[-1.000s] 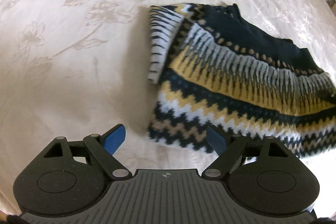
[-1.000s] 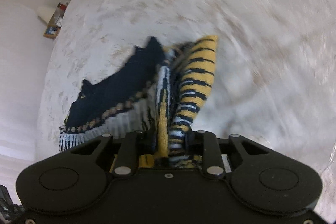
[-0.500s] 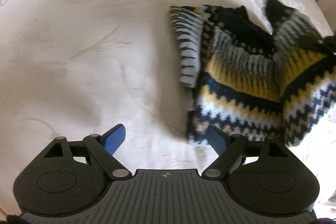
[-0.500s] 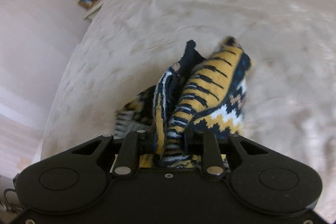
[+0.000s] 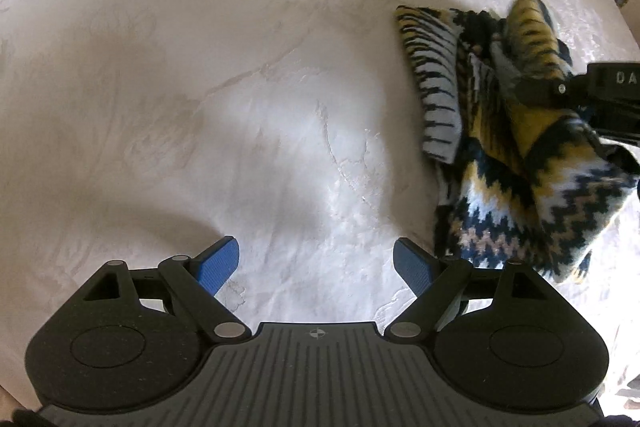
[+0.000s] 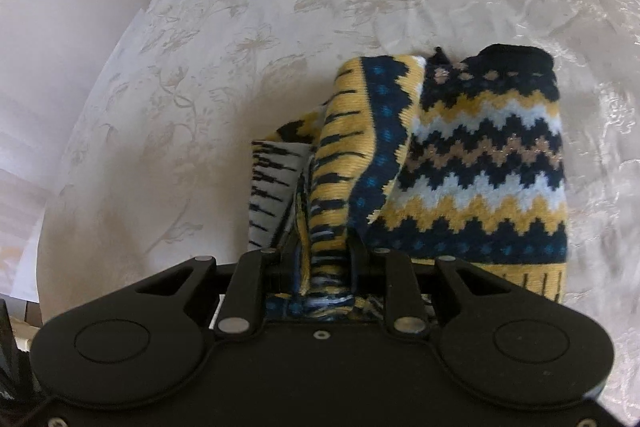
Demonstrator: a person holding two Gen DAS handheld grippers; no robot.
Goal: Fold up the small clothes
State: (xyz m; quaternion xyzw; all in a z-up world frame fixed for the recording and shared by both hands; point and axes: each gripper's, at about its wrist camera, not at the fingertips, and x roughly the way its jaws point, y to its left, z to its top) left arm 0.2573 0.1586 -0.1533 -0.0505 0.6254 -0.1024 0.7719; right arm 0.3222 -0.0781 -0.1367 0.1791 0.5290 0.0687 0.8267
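Mid-fold: my right gripper (image 6: pixel 326 259) pinches the sweater (image 6: pixel 480 163), one half doubled over. Left gripper (image 5: pixel 316 263) spread, empty, lower frame. Flattening remains.

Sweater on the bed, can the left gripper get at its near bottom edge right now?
Probably yes. The left gripper is open with only bare bedspread before it, and the sweater hem lies just off its right finger.

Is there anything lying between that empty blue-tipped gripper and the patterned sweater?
Nothing visible. Only bare floral bedspread lies between the open left gripper and the knit sweater, which sits just off its right fingertip. The right gripper already holds a fold of it.
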